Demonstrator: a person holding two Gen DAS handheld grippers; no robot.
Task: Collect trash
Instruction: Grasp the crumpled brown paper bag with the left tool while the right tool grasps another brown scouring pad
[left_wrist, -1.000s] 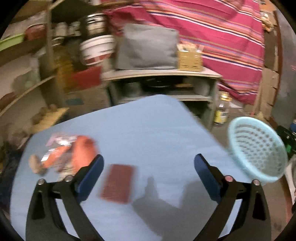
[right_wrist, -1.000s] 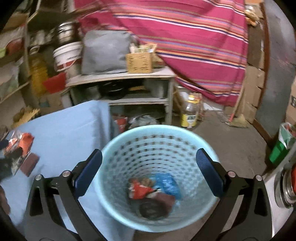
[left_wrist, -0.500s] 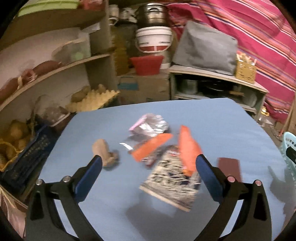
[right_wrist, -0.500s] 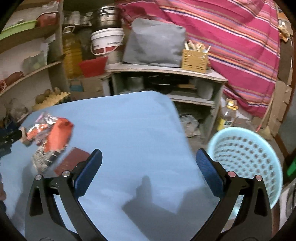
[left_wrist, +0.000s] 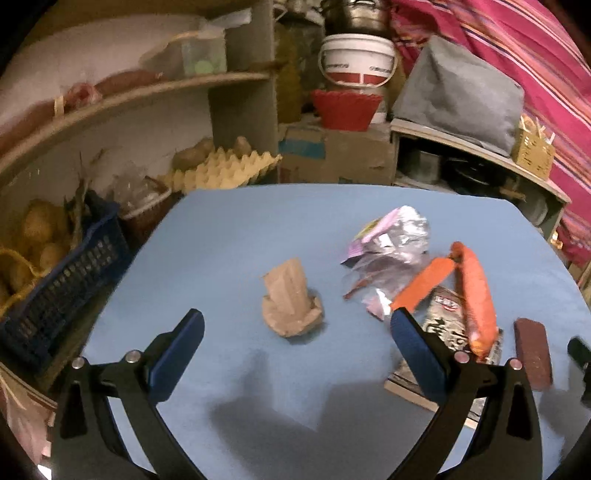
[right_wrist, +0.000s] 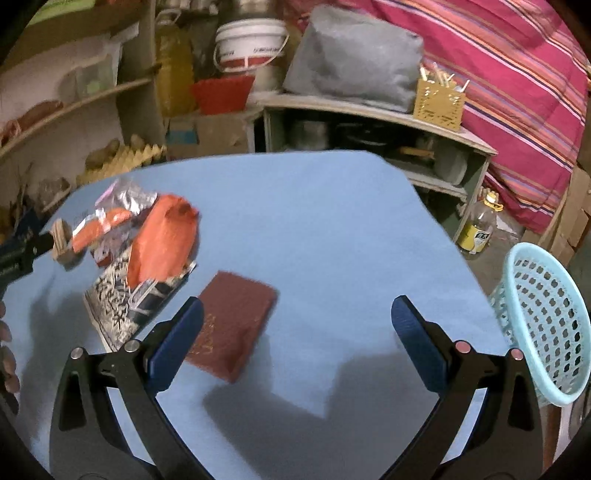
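On the blue table (left_wrist: 229, 236), both grippers spread empty; left gripper (left_wrist: 293, 328) faces crumpled brown paper (left_wrist: 290, 304) at twelve o'clock. Nearby wrappers (left_wrist: 391, 240) could be snagged.

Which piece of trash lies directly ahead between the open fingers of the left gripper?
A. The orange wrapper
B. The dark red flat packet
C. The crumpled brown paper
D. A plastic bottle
C: in the left wrist view, the crumpled brown paper sits on the blue table centred ahead of the open left gripper, while the orange wrapper and dark red flat packet lie off to the right.
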